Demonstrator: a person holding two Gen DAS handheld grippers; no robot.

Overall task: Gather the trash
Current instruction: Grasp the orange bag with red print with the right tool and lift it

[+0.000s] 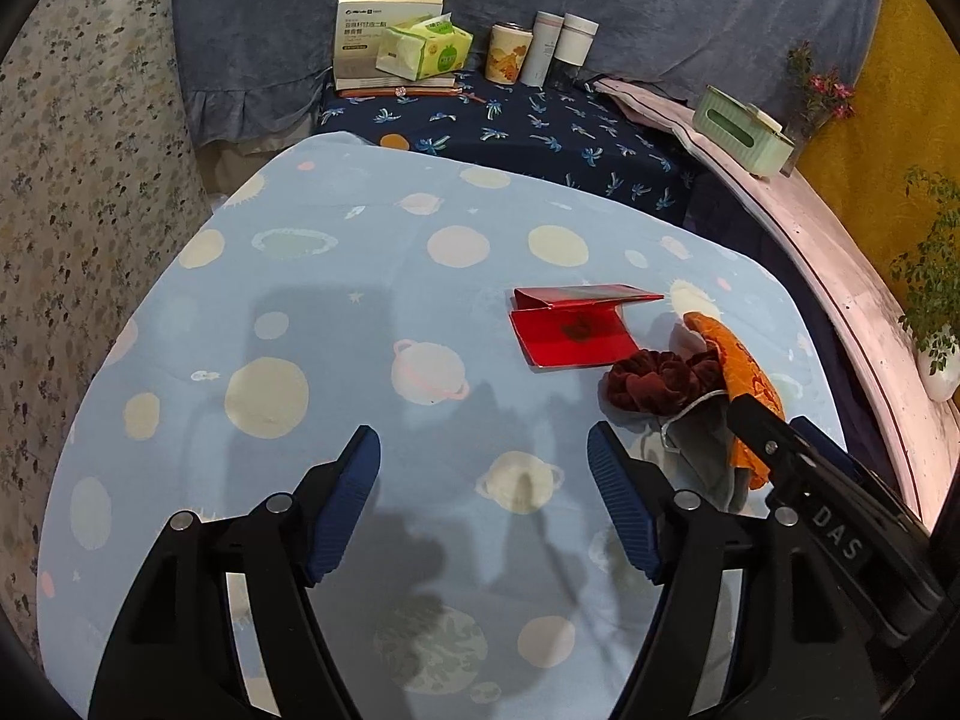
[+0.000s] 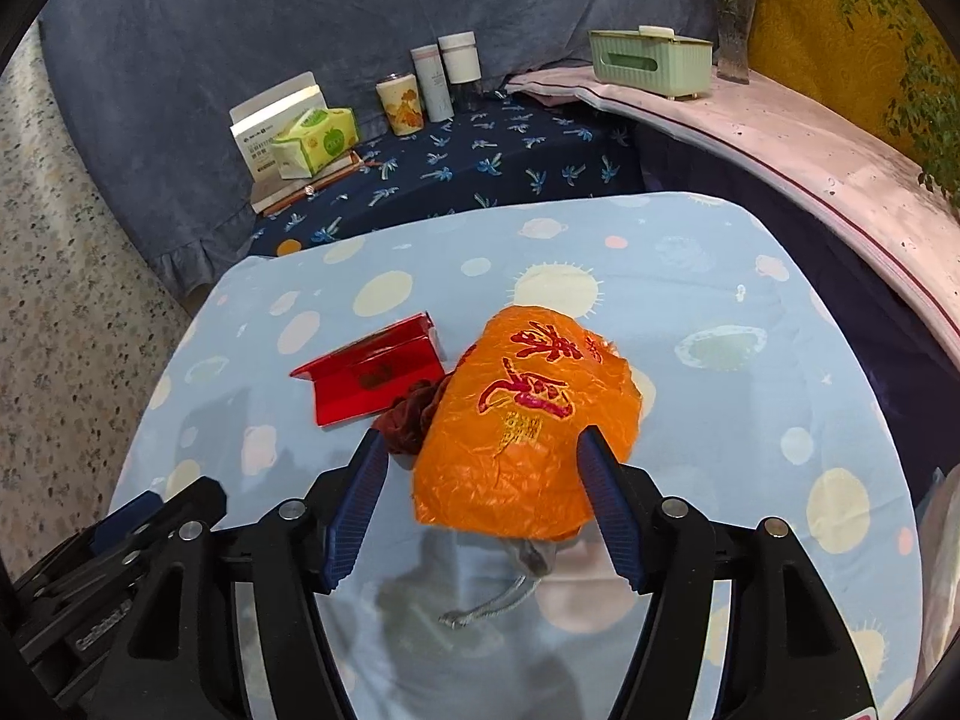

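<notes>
My table (image 1: 336,312), under its pale blue planet-print cloth, fills most of both views, and behind it runs a dark blue palm-print surface (image 1: 540,126) against a grey-blue drape. On that back surface stand a white carton (image 1: 360,30) with a green tissue pack (image 1: 429,48) leaning on it, then 3 cylindrical containers (image 1: 543,48) in a row. Off to my right a pale green tissue box (image 2: 651,60) sits on a pinkish curved ledge (image 2: 780,144).

On the cloth, the biggest piece of trash is the crumpled orange plastic bag (image 2: 528,420) with red characters. My right gripper (image 2: 483,504) hovers over its near edge, fingers spread wide to either side of it and clamped on nothing; I cannot tell whether the right pad touches the plastic. A grey face mask (image 1: 702,450) lies partly under the bag, its ear loop trailing toward me. Left of the bag lies a folded red envelope (image 1: 573,330), and a dark red scrunchie (image 1: 660,381) is wedged between the 2, touching the bag.

My left gripper (image 1: 483,504) hangs over bare cloth, fingers apart, empty, well left of the pile.
</notes>
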